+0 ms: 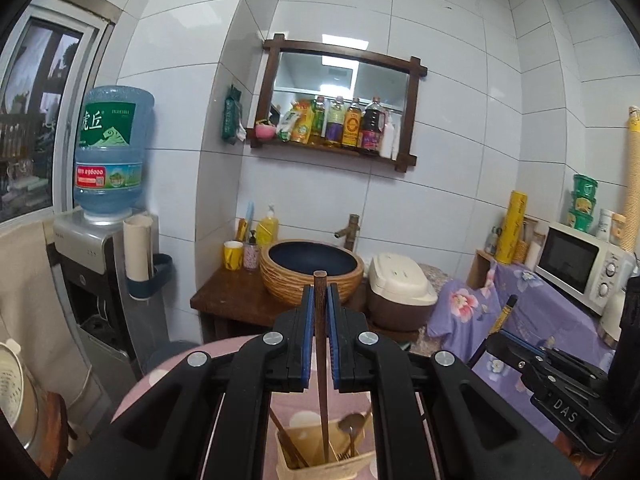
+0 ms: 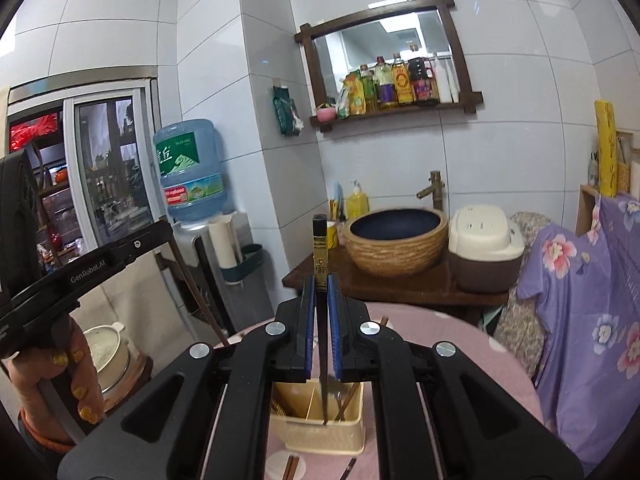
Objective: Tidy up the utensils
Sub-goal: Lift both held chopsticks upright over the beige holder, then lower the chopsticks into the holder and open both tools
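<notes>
Pinching a thin brown wooden chopstick (image 1: 321, 344), the left gripper (image 1: 320, 300) holds it upright over the cream plastic holder (image 1: 316, 468); the right gripper (image 2: 320, 292) squeezes a dark, maybe lacquered, gold-printed chopstick (image 2: 320, 256).

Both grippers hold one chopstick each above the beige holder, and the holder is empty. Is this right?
Not quite. The beige holder is not empty: the left wrist view shows a spoon and chopsticks inside. The left gripper and right gripper do each hold one chopstick.

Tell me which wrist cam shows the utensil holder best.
Right wrist: the holder shows its front wall, divider and rim under the right gripper. In the left wrist view the holder is cut off by the frame edge, below the left gripper.
</notes>
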Action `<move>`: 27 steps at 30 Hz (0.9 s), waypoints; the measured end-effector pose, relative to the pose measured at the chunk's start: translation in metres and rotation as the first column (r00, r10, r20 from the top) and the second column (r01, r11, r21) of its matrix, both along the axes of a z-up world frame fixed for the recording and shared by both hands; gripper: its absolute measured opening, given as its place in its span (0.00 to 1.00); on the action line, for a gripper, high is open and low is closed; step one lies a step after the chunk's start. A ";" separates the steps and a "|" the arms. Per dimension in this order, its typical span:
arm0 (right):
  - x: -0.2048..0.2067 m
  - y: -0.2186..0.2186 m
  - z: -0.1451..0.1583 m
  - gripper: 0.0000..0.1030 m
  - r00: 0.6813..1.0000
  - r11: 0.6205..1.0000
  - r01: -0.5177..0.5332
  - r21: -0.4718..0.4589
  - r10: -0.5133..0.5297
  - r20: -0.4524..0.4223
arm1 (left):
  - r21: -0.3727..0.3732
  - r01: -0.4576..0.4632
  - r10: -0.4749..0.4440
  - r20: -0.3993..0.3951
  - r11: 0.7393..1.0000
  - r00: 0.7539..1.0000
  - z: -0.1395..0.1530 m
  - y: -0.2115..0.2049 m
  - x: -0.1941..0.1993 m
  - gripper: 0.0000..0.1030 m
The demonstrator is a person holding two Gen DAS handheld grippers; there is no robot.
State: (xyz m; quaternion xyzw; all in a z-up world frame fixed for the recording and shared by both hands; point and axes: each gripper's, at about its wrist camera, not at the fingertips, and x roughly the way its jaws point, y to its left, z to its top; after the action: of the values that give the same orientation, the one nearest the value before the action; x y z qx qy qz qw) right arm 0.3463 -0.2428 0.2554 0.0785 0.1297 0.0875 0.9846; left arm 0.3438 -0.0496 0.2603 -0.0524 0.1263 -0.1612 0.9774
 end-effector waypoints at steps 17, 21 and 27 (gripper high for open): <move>0.065 0.013 -0.091 0.07 0.988 0.999 0.036 -0.021 -0.039 -0.151 | 0.024 -0.038 0.042 -0.156 0.999 0.987 -0.099 -0.010 0.044 0.07; 0.069 0.013 -0.111 0.07 0.982 1.000 0.031 -0.007 -0.031 -0.188 | 0.035 -0.034 0.040 -0.187 0.999 0.982 -0.118 -0.013 0.044 0.07; 0.068 0.013 -0.125 0.07 0.980 1.000 0.029 -0.003 -0.029 -0.195 | 0.076 -0.049 0.063 -0.187 0.996 0.980 -0.134 -0.019 0.043 0.07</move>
State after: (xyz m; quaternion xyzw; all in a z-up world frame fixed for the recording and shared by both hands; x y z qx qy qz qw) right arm 0.4144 -0.2294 0.1308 0.0883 0.2244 0.0650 0.9683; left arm 0.3873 -0.0685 0.1259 -0.0363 0.2225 -0.1233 0.9664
